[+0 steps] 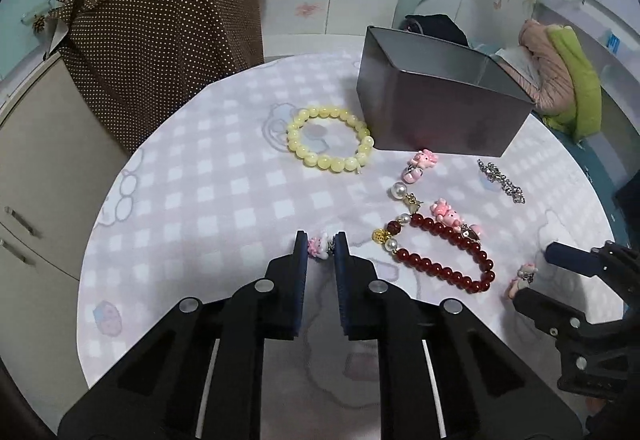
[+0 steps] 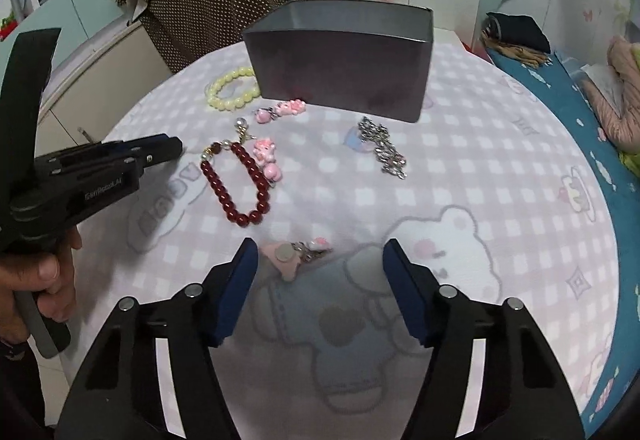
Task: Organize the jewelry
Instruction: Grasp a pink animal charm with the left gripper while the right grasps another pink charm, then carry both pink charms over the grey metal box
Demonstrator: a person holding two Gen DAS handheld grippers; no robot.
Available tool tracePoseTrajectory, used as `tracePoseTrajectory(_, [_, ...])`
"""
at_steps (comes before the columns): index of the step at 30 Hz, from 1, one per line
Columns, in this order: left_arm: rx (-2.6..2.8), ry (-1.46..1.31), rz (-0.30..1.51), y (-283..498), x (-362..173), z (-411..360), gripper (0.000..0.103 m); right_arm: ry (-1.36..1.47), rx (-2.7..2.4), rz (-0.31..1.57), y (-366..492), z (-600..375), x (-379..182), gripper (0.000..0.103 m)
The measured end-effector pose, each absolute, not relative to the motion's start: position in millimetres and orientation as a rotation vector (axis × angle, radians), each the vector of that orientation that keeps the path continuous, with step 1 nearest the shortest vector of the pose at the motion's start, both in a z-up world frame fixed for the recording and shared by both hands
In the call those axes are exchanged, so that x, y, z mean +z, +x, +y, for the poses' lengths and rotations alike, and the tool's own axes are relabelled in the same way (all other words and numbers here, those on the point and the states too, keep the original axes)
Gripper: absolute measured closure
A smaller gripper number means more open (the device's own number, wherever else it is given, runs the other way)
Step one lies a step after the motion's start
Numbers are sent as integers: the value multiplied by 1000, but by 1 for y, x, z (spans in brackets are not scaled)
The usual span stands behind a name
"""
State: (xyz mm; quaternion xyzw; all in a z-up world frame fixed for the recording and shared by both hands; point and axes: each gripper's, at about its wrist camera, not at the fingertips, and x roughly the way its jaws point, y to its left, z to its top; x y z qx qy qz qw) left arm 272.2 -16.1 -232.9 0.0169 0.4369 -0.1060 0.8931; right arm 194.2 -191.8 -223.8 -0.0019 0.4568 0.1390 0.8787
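A small pink and white charm [image 1: 319, 248] is sitting on the checked blanket [image 1: 208, 200], pinched between the left gripper [image 1: 321, 246] pads. Its shape is mostly hiding between them. Another pink charm [image 2: 298, 254] is lying between the right gripper [image 2: 320, 260] fingers, which are standing apart from it. Beyond are lying a red bead bracelet [image 1: 444, 252], a yellow bracelet [image 1: 330, 138] and a grey box [image 1: 436, 112].

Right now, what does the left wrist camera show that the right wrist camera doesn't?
Only the left view shows the left claw shut on a small pink charm. Only the right view shows the hand and the right claw open around a pink clip. Both show the tin, yellow bracelet, red bracelet and chain.
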Motion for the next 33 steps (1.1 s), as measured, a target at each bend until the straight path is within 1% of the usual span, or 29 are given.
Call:
tracePoseTrajectory(1, [-219, 32, 905, 271, -232, -15, 90, -19, 288, 945, 194, -190, -224, 51])
tracePoseTrajectory(2, [-219, 29, 903, 270, -230, -15, 90, -48, 286, 934, 193, -187, -224, 55])
tracePoseTrajectory(4, [-217, 23, 899, 268, -227, -13, 90, -98, 291, 914, 191, -180, -225, 69])
tracePoseTrajectory(6, [-217, 22, 896, 268, -225, -11, 89, -127, 299, 898, 189, -175, -225, 77])
tracePoseTrajectory(13, [-216, 13, 882, 263, -218, -9, 89, -71, 329, 891, 187, -182, -225, 81])
tracePoseTrajectory(25, [-228, 3, 869, 258, -212, -9, 89, -11, 357, 874, 183, -193, -218, 81])
tracePoseTrajectory(29, [-236, 4, 856, 257, -205, -10, 89, 2, 364, 854, 183, -196, -205, 81])
tracePoseTrajectory(33, [-256, 1, 823, 259, -188, -15, 89, -2, 373, 800, 188, -198, -179, 81])
